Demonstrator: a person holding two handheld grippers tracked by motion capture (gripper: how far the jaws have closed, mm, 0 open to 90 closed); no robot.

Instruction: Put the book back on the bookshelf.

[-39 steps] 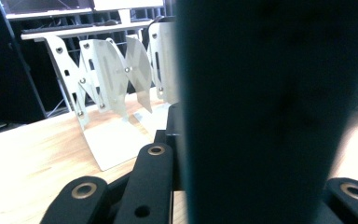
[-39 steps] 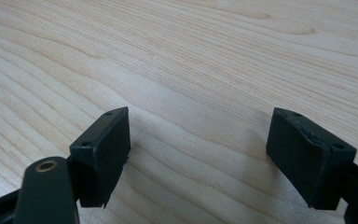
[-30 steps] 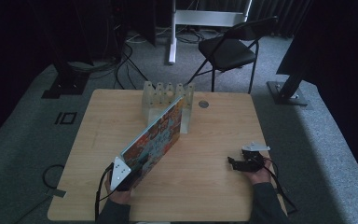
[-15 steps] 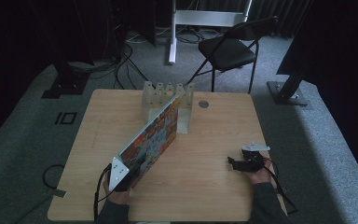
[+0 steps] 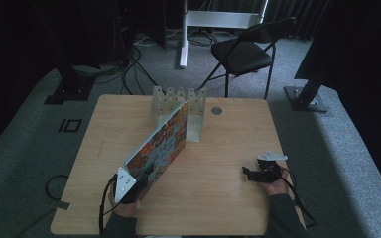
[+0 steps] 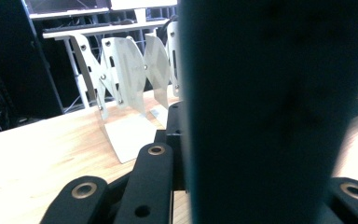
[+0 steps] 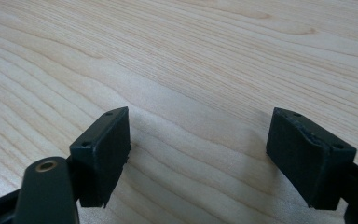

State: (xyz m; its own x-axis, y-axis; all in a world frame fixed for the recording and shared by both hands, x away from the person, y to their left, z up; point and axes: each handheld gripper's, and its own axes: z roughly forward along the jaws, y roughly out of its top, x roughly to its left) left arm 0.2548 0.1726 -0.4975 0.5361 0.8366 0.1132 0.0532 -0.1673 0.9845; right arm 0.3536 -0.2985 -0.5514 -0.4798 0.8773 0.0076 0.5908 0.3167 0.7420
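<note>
your left gripper (image 5: 129,184) sits at the near left of the table (image 5: 218,198), and its jaws are squeezed tight on the near end of a big flat book (image 5: 159,145) with a bright picture cover. the book stands on its long edge, tilted, and runs from your hand up to the white metal rack (image 5: 178,101) at the far side — its far end looks to be right at the rack's dividers, but you cannot tell if it is in a slot.

the book looks thin, wide and stiff, and likely a bit heavy for one corner grip. the cover looks smooth, so it may slip or swing. hold it low and close to the spine end, and keep it straight up.

your right gripper (image 5: 258,173) rests near the right edge, jaws wide apart, holding nothing.

the high view lets you see the whole book and how it lines up with the rack. the left gripper view is different — the book (image 6: 275,107) is a big dark wall up close, and the rack's leaves (image 6: 130,70) show clearly past it. the right gripper view gives you bare wood between the two black pads (image 7: 105,154).
</note>
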